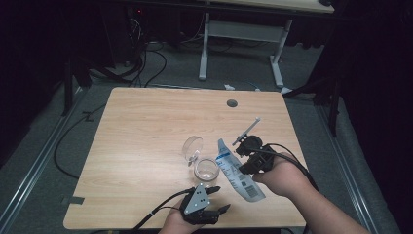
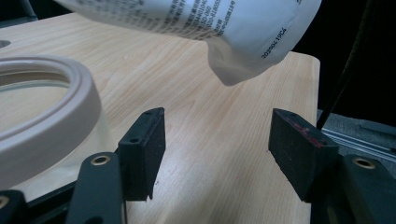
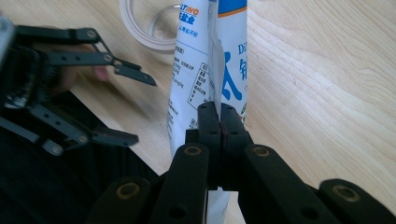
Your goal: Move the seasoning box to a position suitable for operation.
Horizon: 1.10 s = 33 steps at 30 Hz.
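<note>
The print on the pouch (image 2: pixel 196 23) above the left claw (image 2: pixel 217 149) is cut off at the top edge, and the jar rim (image 2: pixel 46 107) beside it is blurred.

Lighting's pretty uneven in the high view: the tabletop (image 1: pixel 146 141) is lit from overhead and reads warm and clear, while the floor and room past its edges sink into near black. Shadows are soft and short. In the left gripper view the jar rim (image 2: pixel 42 107) is close and soft. In the right gripper view the left gripper (image 3: pixel 123 102) is smeared with blur.
</note>
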Available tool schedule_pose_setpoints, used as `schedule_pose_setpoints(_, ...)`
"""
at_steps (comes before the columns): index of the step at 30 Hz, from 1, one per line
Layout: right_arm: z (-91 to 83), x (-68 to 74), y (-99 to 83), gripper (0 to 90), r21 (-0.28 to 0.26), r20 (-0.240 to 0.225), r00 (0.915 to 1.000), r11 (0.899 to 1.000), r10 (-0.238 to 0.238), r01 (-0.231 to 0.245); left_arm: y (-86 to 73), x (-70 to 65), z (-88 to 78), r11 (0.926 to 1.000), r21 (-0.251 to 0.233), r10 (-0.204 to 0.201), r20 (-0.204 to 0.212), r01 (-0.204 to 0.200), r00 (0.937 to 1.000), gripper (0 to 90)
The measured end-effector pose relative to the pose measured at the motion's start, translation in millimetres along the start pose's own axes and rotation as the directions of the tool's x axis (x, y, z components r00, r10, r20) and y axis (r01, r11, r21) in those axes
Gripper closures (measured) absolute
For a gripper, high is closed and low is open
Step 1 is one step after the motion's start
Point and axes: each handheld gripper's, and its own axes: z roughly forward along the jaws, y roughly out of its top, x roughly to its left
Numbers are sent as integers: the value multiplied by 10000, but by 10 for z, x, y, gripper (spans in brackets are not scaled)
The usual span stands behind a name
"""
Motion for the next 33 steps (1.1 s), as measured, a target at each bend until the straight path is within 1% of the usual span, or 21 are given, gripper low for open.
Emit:
schedule_pose_setpoints(7,-7,113,69,900,-44,-82,9997,9997,-245,245,19,-24,64,9999,-101,-3,-38,2,10000,363)
schedule_pose_setpoints(8,-11,139,76,900,-7,-129,9999,9999,-113,113,20,-25,68,9999,-137,2,-52,-2,10000,356)
schedule_pose_setpoints(9,-8,147,84,900,-50,-130,9995,9996,-288,287,22,-27,71,9999,-139,30,-57,-31,10000,354)
schedule_pose_setpoints(11,-12,181,101,900,-69,-203,9995,9997,-245,244,23,-38,80,9998,-201,58,-76,-59,10000,349)
schedule_pose_setpoints(12,-16,193,105,900,-88,-187,9994,9996,-279,277,24,-43,82,9997,-211,97,-89,-99,9999,345)
schedule_pose_setpoints(13,-17,199,113,900,-158,-240,9988,9990,-422,418,25,-47,87,9997,-233,118,-119,-121,9999,343)
schedule_pose_setpoints(15,-29,236,128,900,-151,-307,9988,9991,-390,386,30,-50,93,9996,-259,144,-132,-147,9998,335)
schedule_pose_setpoints(17,-34,260,144,900,-172,-317,9980,9984,-543,538,36,-55,106,9995,-285,163,-160,-168,9997,329)
schedule_pose_setpoints(18,-35,276,151,900,-162,-358,9979,9985,-532,526,38,-58,115,9994,-272,211,-167,-216,9996,329)
schedule_pose_setpoints(19,-34,289,156,900,-141,-365,9973,9979,-635,631,41,-66,130,9993,-255,266,-200,-271,9994,328)
schedule_pose_setpoints(20,-31,307,165,900,-127,-430,9973,9982,-592,587,44,-72,136,9992,-267,302,-244,-308,9992,328)
schedule_pose_setpoints(21,-25,314,170,900,-140,-413,9971,9979,-637,631,49,-83,137,9988,-338,355,-289,-365,9990,334)
schedule_pose_setpoints(23,-10,322,178,900,-94,-438,9965,9975,-707,703,59,-107,132,9973,-521,500,-336,-518,9982,371)
schedule_pose_setpoints(24,0,328,179,900,-106,-387,9966,9973,-729,725,66,-121,132,9968,-459,628,-431,-648,9971,409)
schedule_pose_setpoints(25,8,325,184,900,-105,-400,9964,9972,-742,738,71,-134,135,9966,-369,714,-523,-734,9961,417)
schedule_pose_setpoints(27,20,325,186,900,-49,-315,9968,9973,-740,739,80,-151,131,9966,-204,786,-682,-801,9946,457)
schedule_pose_setpoints(28,30,322,183,900,-59,-277,9969,9973,-735,734,86,-158,130,9969,-150,761,-703,-774,9946,476)
schedule_pose_setpoints(29,37,314,180,900,-59,-297,9968,9973,-738,736,91,-165,129,9970,-93,756,-811,-766,9938,496)
schedule_pose_setpoints(30,41,310,176,900,-26,-275,9972,9976,-698,698,95,-166,129,9973,-81,728,-797,-736,9942,532)
schedule_pose_setpoints(33,55,289,155,900,-7,-310,9974,9978,-656,656,105,-177,142,9982,-17,603,-825,-607,9948,558)
